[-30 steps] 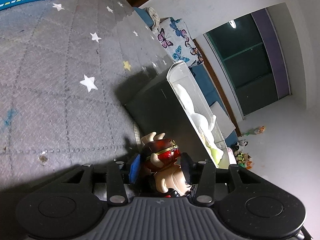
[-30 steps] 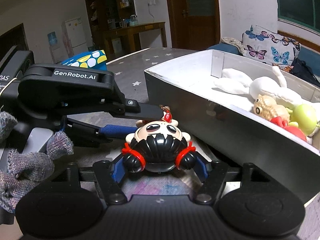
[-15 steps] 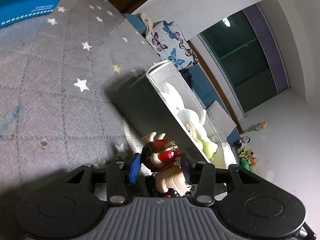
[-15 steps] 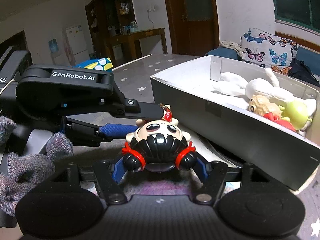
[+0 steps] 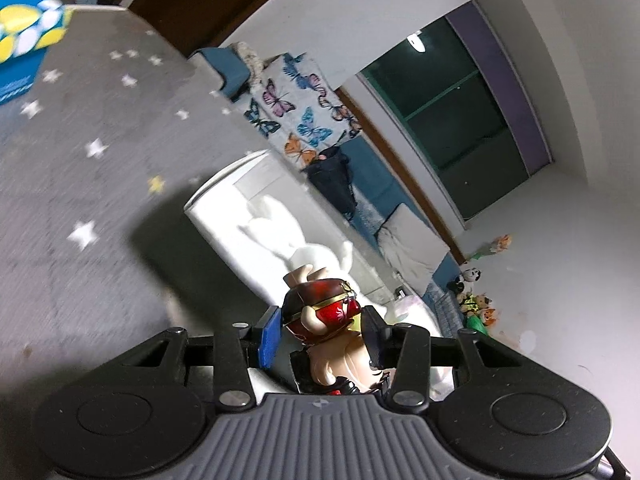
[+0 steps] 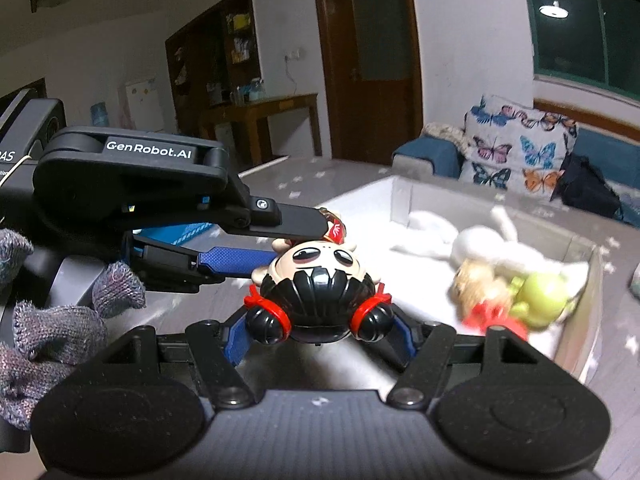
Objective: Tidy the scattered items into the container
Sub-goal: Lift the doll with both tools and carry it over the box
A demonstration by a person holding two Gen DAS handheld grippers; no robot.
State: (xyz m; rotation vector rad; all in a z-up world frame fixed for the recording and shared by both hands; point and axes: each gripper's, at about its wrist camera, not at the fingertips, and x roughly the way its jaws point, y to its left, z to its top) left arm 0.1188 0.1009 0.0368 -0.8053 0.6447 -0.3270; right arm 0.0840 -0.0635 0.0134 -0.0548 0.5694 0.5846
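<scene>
A doll figure with a pale face, black hair buns with red bands and a red cap (image 6: 316, 280) is held from both sides. My right gripper (image 6: 318, 330) is shut on its head at the buns. My left gripper (image 5: 320, 334) is shut on its red cap (image 5: 320, 310); its fingers (image 6: 296, 222) reach in from the left in the right wrist view. The doll hangs above the near end of the white box (image 6: 400, 200), also seen in the left wrist view (image 5: 224, 196). Inside lie a white plush rabbit (image 6: 480, 248), a tan toy (image 6: 476, 288) and a green toy (image 6: 544, 292).
The box stands on a grey cloth with white stars (image 5: 80, 152). A blue and yellow package (image 5: 24, 48) lies at the far left. A butterfly cushion (image 6: 516, 148) and blue sofa (image 6: 424, 156) stand behind the table.
Both grippers have risen with the doll and moved over the box rim; the box interior now shows from above.
</scene>
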